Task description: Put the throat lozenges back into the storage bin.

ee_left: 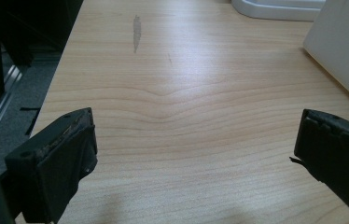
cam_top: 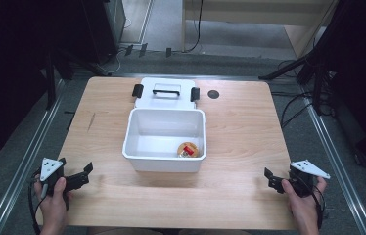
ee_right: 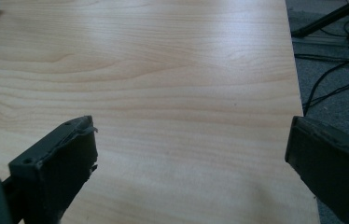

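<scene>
Currently hovering at the near left corner of the table (cam_top: 240, 147): left gripper (cam_top: 85, 175), released, jaws standing wide apart with nothing but bare wood between them, left hand (cam_top: 54, 200) coming in from the near edge and angling the jaws inward toward the middle. Sitting well apart from it, farther in and to its right: white box (cam_top: 164, 164), open top facing up, long axis running left to right across the table, and showing as a pale wall at the right edge of the left gripper view. Lying inside the box, at its near right corner: a small round item (cam_top: 188, 150). Lying flat just behind the box: lid (cam_top: 166, 100). Mirroring all this at the near right corner: right gripper (cam_top: 270, 179), likewise released and gripping nothing, right hand (cam_top: 303, 205) pointing it leftward, the box sitting well apart to its left.
</scene>
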Demonstrator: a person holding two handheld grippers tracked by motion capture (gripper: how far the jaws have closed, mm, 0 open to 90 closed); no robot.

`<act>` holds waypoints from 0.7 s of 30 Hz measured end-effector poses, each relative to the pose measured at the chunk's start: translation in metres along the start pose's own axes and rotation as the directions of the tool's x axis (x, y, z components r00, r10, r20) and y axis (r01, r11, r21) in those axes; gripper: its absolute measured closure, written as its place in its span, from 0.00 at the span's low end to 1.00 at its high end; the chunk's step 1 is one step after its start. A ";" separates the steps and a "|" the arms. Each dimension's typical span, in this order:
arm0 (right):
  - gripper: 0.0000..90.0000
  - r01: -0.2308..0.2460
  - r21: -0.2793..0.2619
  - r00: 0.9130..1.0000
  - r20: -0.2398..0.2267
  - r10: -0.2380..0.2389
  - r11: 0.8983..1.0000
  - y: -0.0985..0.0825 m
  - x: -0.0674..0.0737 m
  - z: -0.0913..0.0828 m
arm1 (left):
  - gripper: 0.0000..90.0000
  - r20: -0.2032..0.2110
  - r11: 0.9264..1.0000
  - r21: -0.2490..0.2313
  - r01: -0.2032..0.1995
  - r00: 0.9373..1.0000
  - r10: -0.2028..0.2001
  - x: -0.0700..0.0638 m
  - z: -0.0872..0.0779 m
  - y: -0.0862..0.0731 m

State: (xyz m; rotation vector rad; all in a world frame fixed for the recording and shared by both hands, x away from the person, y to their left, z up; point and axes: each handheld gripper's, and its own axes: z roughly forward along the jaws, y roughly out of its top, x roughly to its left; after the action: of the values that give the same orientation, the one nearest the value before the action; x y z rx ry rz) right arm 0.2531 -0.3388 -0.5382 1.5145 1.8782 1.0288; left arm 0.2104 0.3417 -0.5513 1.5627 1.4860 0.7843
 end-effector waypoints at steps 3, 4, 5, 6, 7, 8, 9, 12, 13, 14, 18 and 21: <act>0.03 0.010 -0.007 1.000 0.004 -0.010 1.000 -0.009 0.000 -0.005 | 0.00 0.000 1.000 0.001 -0.001 1.000 0.001 0.000 0.000 0.000; 0.03 0.013 -0.010 1.000 0.005 -0.013 1.000 -0.012 0.000 -0.007 | 0.00 0.000 1.000 0.001 -0.002 1.000 0.002 0.000 0.000 0.000; 0.03 0.017 -0.014 1.000 0.014 -0.017 1.000 -0.014 -0.001 -0.009 | 0.00 0.000 1.000 0.001 -0.002 1.000 0.002 0.000 0.000 0.000; 0.03 0.014 -0.024 1.000 0.016 -0.014 1.000 -0.017 -0.001 -0.011 | 0.00 0.001 1.000 0.000 -0.002 1.000 0.002 0.000 0.000 0.000; 0.03 0.015 -0.034 1.000 0.016 -0.015 0.999 -0.018 -0.002 -0.012 | 0.00 0.003 1.000 -0.002 0.002 1.000 -0.002 0.000 0.000 0.000; 0.03 0.012 -0.045 1.000 0.013 -0.011 0.999 -0.019 -0.002 -0.014 | 0.00 0.006 1.000 0.003 0.006 1.000 -0.006 0.000 0.000 0.000; 0.03 0.008 -0.050 1.000 0.005 -0.007 0.999 -0.020 -0.003 -0.014 | 0.00 0.008 1.000 0.004 0.009 1.000 -0.009 0.000 0.000 0.000; 0.03 -0.005 -0.062 1.000 -0.001 0.005 0.998 -0.021 -0.004 -0.015 | 0.00 0.007 1.000 0.009 0.002 1.000 -0.002 0.000 0.000 0.000; 0.03 -0.002 -0.064 1.000 0.002 0.002 0.998 -0.021 -0.004 -0.015 | 0.00 0.006 1.000 0.009 0.006 1.000 -0.006 0.000 0.000 0.000; 0.03 -0.002 -0.063 1.000 0.002 0.002 0.998 -0.021 -0.003 -0.015 | 0.00 0.005 1.000 0.007 0.008 1.000 -0.008 0.000 0.001 0.000; 0.04 -0.008 -0.062 1.000 0.005 0.008 0.998 -0.020 -0.003 -0.014 | 0.00 0.005 1.000 0.011 0.004 1.000 -0.004 0.000 0.001 0.000; 0.04 -0.010 -0.065 1.000 0.005 0.010 0.998 -0.020 -0.003 -0.013 | 0.00 0.004 1.000 0.010 -0.001 1.000 0.001 0.000 0.001 0.000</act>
State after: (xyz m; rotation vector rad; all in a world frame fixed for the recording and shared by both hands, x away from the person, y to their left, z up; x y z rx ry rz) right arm 0.2318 -0.3467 -0.5468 1.4893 1.8176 1.0790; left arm 0.2111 0.3412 -0.5513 1.5721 1.4882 0.7748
